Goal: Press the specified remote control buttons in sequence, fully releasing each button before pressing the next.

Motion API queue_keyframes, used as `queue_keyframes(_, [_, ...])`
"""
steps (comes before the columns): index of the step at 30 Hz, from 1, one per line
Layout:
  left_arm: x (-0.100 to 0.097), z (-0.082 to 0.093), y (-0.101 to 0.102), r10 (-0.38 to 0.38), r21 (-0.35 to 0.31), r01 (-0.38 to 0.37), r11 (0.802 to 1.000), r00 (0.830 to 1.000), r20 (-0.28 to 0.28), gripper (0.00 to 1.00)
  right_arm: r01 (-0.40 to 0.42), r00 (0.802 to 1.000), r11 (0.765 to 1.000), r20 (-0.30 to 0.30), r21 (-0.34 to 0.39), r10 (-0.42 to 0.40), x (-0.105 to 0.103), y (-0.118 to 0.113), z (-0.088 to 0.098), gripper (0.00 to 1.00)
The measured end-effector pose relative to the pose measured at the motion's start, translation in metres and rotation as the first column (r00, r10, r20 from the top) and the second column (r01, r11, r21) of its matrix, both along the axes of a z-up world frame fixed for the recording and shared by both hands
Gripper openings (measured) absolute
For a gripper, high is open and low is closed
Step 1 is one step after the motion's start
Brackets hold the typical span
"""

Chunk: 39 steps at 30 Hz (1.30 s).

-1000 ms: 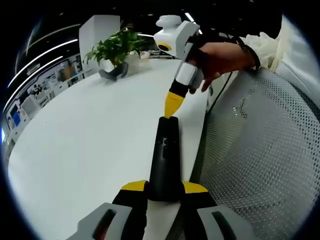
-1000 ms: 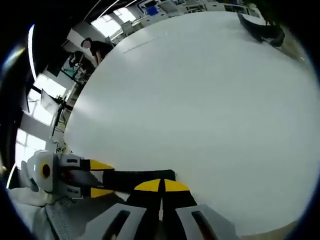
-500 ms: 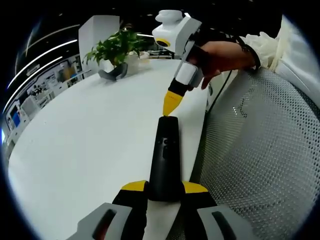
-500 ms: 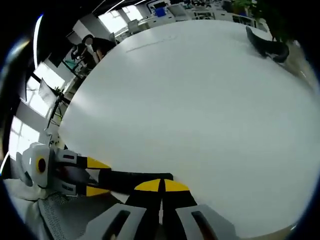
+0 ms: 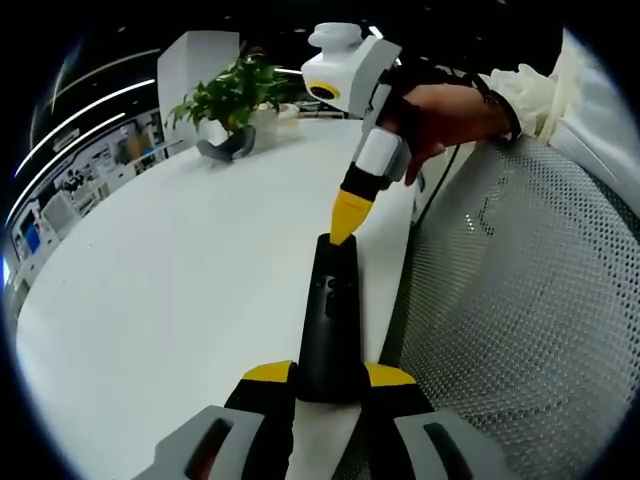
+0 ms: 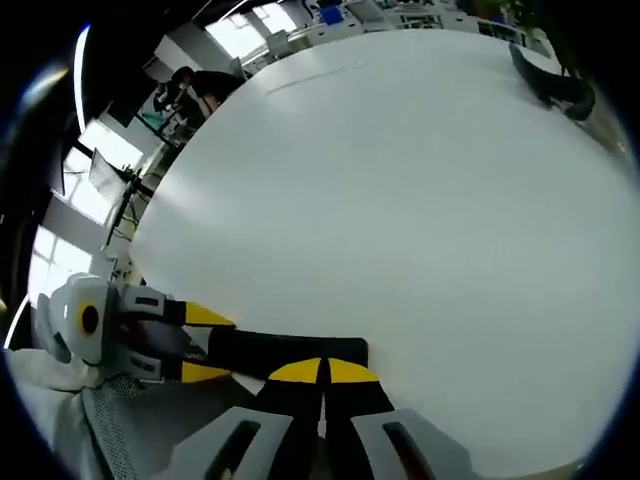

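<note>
Left gripper view: the left gripper clamps the near end of the black remote; ahead, the right gripper, jaws together, touches its far end on the white table.

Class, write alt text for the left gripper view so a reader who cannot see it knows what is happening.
The left gripper clamps the near end of a black remote control on a white table, while the right gripper, held in a person's hand, touches its closed yellow tips to the remote's far end. A potted plant stands behind.
</note>
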<state>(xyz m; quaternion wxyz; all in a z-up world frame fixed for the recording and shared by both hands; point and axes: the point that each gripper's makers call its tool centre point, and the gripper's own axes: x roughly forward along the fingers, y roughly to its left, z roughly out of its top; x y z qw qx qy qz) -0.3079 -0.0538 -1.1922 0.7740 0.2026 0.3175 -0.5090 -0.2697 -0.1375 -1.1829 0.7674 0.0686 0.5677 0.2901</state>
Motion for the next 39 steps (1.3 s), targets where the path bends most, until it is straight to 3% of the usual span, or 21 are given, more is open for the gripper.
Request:
queue_keyframes(4, [-0.0001,0.0000,-0.0001,0.000,-0.001,0.000,1.000,1.000,0.000,0.25,0.049,0.998,0.998,-0.029,0.034,-0.048,0.0007,-0.0020,-0.0002,0.00])
queue_keyframes(14, [-0.0005,0.0004,-0.0003,0.002,-0.006,-0.002,1.000,1.000,-0.002,0.25,0.040,0.999,0.999,-0.024,0.020,-0.039,-0.0007,-0.0007,0.0000,0.00])
queue_keyframes(19, [-0.0003,0.0003,-0.0005,0.002,-0.006,-0.002,1.000,1.000,-0.001,0.25,0.001,1.000,1.000,0.016,-0.005,-0.001,-0.0008,0.0007,0.0004,0.00])
queue_keyframes(27, [-0.0002,0.0001,-0.0005,0.001,-0.005,-0.001,1.000,1.000,-0.001,0.25,0.030,0.999,0.999,-0.018,0.020,-0.030,0.0009,-0.0007,-0.0001,0.00])
queue_keyframes(35, [-0.0004,0.0001,-0.0015,-0.008,-0.006,0.008,1.000,1.000,0.003,0.24,-0.021,1.000,0.999,0.018,-0.030,0.022,0.0006,0.0013,0.0005,0.00])
queue_keyframes(39, [-0.0003,0.0001,-0.0022,-0.012,-0.006,0.012,1.000,1.000,0.004,0.24,-0.010,1.000,1.000,0.002,-0.008,0.010,-0.0001,0.0011,0.0005,0.00])
